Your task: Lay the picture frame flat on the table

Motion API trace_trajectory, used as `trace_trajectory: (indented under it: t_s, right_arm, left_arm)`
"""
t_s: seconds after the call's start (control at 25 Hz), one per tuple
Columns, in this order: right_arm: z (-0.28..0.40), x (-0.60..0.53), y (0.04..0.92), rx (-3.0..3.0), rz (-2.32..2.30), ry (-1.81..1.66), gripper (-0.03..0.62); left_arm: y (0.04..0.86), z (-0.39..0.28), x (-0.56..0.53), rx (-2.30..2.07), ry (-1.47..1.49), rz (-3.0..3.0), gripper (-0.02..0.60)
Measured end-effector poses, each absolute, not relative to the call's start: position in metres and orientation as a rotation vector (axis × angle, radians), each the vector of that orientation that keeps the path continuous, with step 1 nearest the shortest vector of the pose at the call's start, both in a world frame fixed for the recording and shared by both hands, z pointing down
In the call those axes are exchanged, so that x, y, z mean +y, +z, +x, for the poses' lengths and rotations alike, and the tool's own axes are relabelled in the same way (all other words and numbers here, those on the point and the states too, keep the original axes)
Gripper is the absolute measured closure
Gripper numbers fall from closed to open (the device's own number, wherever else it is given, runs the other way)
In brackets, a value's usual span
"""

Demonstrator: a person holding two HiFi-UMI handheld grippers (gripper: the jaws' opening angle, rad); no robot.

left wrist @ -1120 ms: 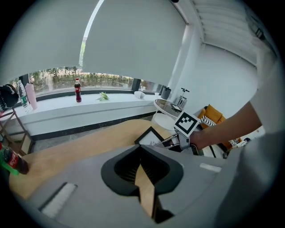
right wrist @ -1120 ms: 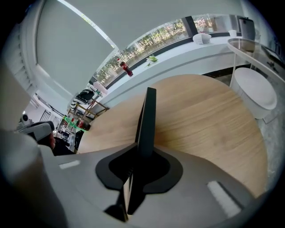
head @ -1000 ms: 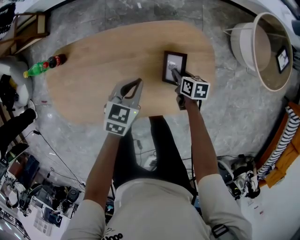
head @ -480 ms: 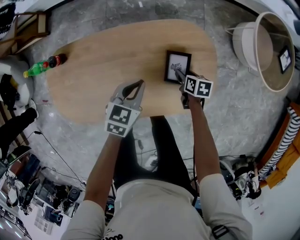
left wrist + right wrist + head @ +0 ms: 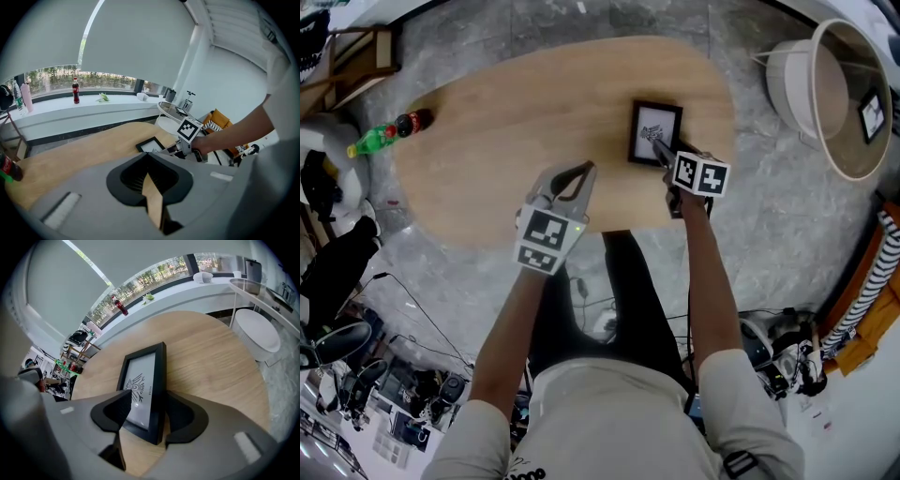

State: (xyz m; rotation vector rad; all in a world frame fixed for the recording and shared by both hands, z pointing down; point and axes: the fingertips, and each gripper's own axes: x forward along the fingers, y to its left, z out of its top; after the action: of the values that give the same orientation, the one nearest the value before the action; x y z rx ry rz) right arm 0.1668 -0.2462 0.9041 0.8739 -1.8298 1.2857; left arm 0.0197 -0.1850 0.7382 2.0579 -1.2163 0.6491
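A black picture frame point(image 5: 655, 133) with a bird drawing lies flat, face up, on the right part of the oval wooden table point(image 5: 506, 122). My right gripper point(image 5: 657, 150) is at its near edge, and its jaws are opening. In the right gripper view the frame's near corner point(image 5: 143, 385) sits between the jaws of the right gripper point(image 5: 149, 398), and the pads do not press on it. My left gripper point(image 5: 579, 169) hovers over the table's near edge, left of the frame, its tips together on nothing. The left gripper view shows the frame point(image 5: 151, 144) ahead of the left gripper point(image 5: 150, 157).
A green bottle and a red-capped bottle point(image 5: 389, 129) lie at the table's far left end. A white round side table point(image 5: 825, 94) stands off to the right on the grey floor. The person's legs point(image 5: 628, 300) are against the table's near edge.
The frame has gone from propped and foreshortened to lying flat. The right gripper's jaws have spread apart and drawn back slightly toward the near edge. The left gripper has barely moved.
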Motion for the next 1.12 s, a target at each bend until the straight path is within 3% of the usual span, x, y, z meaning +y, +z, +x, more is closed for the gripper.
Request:
trace_trajectory:
  t_s: [0.24,0.52,0.8,1.0,1.12]
  right_arm:
    - [0.179,-0.245,0.903,-1.81,0.902,1.26,0.315]
    - [0.195,-0.235,0.889,-1.774,0.926,1.242,0.315]
    - [0.205,-0.212,0.819,-1.788,1.023,1.222,0.322]
    - [0.211,-0.2,0.738,-1.849,1.163,1.151,0.37]
    - [0.21,-0.195,0.689,-1.918,1.219,1.095,0.441]
  left_arm:
    - [0.737,0.019,-0.182,-1.217,0.654,2.055,0.572]
    - [0.721,0.004,-0.175,-1.247,0.642,2.068,0.572]
    - [0.674,-0.016,-0.17,-1.286,0.632,2.136,0.572]
    - [0.623,-0.034,-0.161,-1.309,0.638,2.194,0.572]
    - [0.596,-0.041,-0.158,-1.318,0.631,2.244,0.572]
